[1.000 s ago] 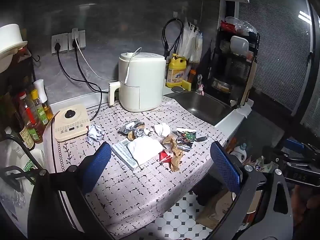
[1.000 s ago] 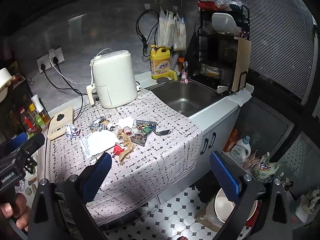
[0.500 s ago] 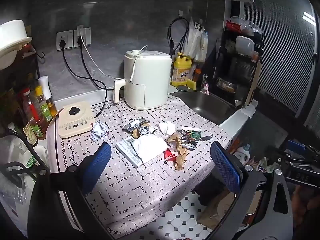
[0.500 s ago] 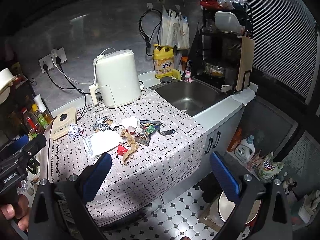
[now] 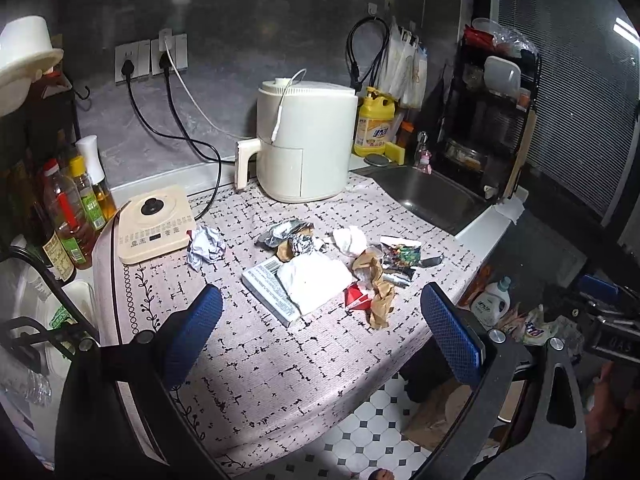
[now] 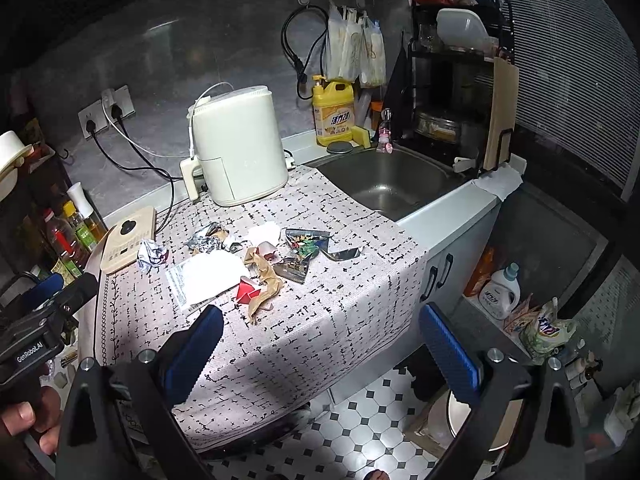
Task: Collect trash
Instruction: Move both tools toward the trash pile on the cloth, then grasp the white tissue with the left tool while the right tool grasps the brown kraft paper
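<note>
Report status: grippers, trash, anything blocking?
Left gripper and right gripper both open, empty, short of the counter. Trash pile loose on the tablecloth, untouched. Air fryer behind the pile; approach open.

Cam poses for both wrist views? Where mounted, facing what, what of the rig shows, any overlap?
Left wrist: on left hand-held gripper, open, facing the counter's trash pile; right hand-held gripper at right edge.
Right wrist: on right hand-held gripper, open, facing counter and sink; left hand at lower left.
Shared: trash pile, air fryer, sink.
</note>
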Motion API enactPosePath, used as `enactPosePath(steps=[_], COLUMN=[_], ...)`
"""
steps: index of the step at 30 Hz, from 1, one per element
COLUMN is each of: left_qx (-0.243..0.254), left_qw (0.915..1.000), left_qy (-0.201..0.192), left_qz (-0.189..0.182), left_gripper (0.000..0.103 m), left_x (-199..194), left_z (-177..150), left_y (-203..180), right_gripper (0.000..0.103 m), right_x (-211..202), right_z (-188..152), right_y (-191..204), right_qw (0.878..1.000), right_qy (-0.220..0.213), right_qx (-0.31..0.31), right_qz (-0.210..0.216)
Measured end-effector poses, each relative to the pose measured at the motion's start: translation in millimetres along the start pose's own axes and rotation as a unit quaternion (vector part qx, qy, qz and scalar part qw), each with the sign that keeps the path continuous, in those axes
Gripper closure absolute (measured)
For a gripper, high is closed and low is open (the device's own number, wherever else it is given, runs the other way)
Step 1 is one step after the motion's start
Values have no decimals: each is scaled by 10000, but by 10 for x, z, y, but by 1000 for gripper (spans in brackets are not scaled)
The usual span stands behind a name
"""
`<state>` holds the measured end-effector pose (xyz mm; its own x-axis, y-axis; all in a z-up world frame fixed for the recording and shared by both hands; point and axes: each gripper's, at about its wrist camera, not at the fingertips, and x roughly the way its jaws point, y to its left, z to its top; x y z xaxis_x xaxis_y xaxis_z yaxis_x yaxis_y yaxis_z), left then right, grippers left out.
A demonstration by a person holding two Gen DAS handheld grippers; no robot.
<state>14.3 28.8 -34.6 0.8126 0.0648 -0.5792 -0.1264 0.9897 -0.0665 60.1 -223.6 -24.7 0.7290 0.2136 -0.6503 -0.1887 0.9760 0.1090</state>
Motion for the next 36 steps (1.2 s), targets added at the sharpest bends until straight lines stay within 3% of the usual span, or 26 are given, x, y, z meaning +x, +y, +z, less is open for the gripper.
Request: enactPosePath(steps=[9, 18, 25, 29, 36], left_qx=[-136, -238, -186, -217, -213], left_qw=[9994, 9975, 9948, 9928, 9892], left_qy=[223, 461, 818, 1030, 1348], left_qz=[-239, -482, -583, -566, -538], left_gripper=[5, 23, 31, 35, 47], left_x=[411, 882, 1415, 1693, 2045], left_z=[-120, -143, -121, -128, -186], left_y=[260, 355, 336, 321, 270], right_gripper=[7, 8, 19, 32, 35], right_x=[350, 647, 908, 1070, 1296], right_z=[-65, -121, -169, -208, -183], right_y=[-30, -17, -11, 1, -47], right_qw=[9995, 9985, 9950, 9914, 9875], right_qy=[172, 356, 774, 1065, 1321], right_qx=[-137, -269, -82, 30, 277], right_qz=[233, 305, 628, 756, 810])
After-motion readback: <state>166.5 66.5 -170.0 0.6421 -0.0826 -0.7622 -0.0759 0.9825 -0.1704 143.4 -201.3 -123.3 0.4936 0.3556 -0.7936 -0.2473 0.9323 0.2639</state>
